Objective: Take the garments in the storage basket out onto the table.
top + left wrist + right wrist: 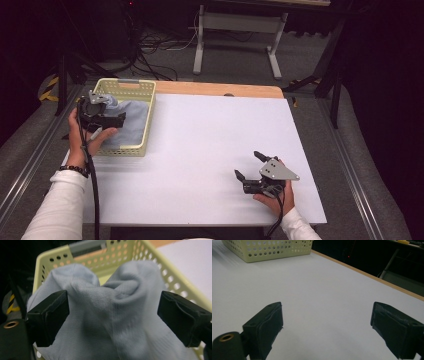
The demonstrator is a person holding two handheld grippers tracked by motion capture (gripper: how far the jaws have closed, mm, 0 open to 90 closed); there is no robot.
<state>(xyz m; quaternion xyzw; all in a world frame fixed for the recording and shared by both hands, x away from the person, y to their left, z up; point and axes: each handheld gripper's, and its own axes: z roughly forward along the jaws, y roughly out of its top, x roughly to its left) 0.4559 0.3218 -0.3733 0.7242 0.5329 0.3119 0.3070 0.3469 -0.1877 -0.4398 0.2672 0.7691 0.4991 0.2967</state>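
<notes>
A pale yellow perforated basket [151, 112] [160, 260] stands at the table's left rim and holds a crumpled light grey sock-like cloth [135, 122] [130, 287]. My left gripper [121, 119] [113, 312] hovers over the basket's left side, pointing across it. Its jaws stand wide with the cloth lying between them, bunched up close to the left fingertip [48, 315]. My right gripper [246, 164] [325, 315] rests low over the white tabletop [210, 135] near the front right, open, with nothing between its jaws. The basket [269, 250] also appears far off in the right gripper view.
A wooden strip [220, 89] runs along the table's far edge. Behind it on the floor are a white metal frame [235, 30] and loose cables [155, 47]. Grey rails flank the table on both sides.
</notes>
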